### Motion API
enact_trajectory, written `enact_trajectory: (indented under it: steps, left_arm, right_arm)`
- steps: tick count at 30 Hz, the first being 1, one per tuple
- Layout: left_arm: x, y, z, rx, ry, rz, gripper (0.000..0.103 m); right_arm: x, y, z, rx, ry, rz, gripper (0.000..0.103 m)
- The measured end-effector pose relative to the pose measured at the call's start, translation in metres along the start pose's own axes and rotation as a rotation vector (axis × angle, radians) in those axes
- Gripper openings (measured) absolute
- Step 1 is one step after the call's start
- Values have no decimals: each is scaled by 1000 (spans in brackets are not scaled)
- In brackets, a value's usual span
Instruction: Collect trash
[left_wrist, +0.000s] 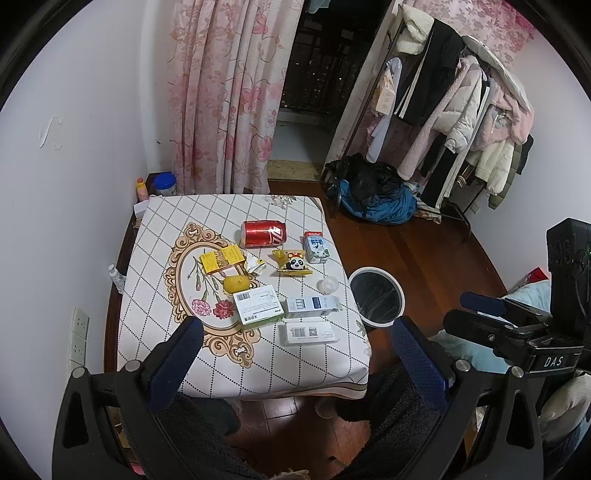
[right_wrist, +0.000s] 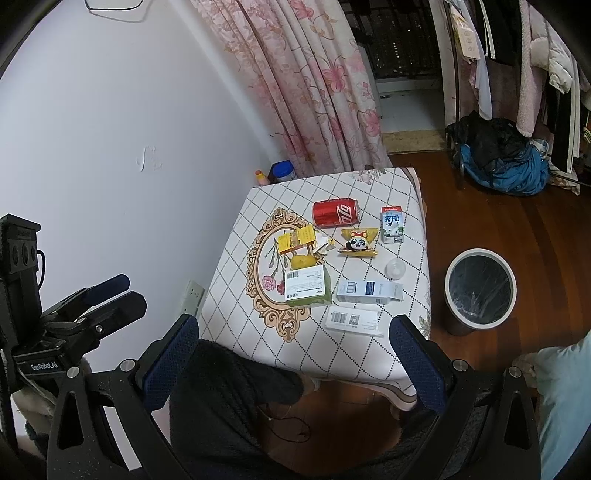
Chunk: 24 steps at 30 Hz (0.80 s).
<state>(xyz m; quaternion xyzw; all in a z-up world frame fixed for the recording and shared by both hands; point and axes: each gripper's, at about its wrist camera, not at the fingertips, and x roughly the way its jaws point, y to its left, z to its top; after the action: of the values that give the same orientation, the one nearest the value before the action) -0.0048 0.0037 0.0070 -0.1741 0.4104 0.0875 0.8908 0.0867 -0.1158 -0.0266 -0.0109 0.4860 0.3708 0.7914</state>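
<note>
— What's the room like from where you stand?

— Plain white wall (left_wrist: 74, 110) fills the left of the frame, with a chipped patch of paint (left_wrist: 51, 133) high up and a strip of white wall sockets (left_wrist: 78, 332) lower left.

— And the window?

— Pink floral curtain (left_wrist: 229, 92) at top centre, drawn aside from a dark balcony doorway (left_wrist: 321, 66); it is night outside.

— Floor?

— Glossy reddish-brown wooden floorboards (left_wrist: 424, 243). At upper right stands a dark metal clothes rack (left_wrist: 458, 122) crowded with pale padded jackets, and below it a heap of blue and black clothing (left_wrist: 373, 195).

— Any table?

— A small table draped in a white diamond-grid cloth (left_wrist: 295, 369), centre frame.
</note>
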Motion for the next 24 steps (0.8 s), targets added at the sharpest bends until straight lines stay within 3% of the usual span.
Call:
enact_trajectory:
  steps: [24]
  left_arm:
    - [0, -3, 2, 11, -1, -4, 103]
  right_arm:
    - [-5, 1, 3, -3, -2, 1, 103]
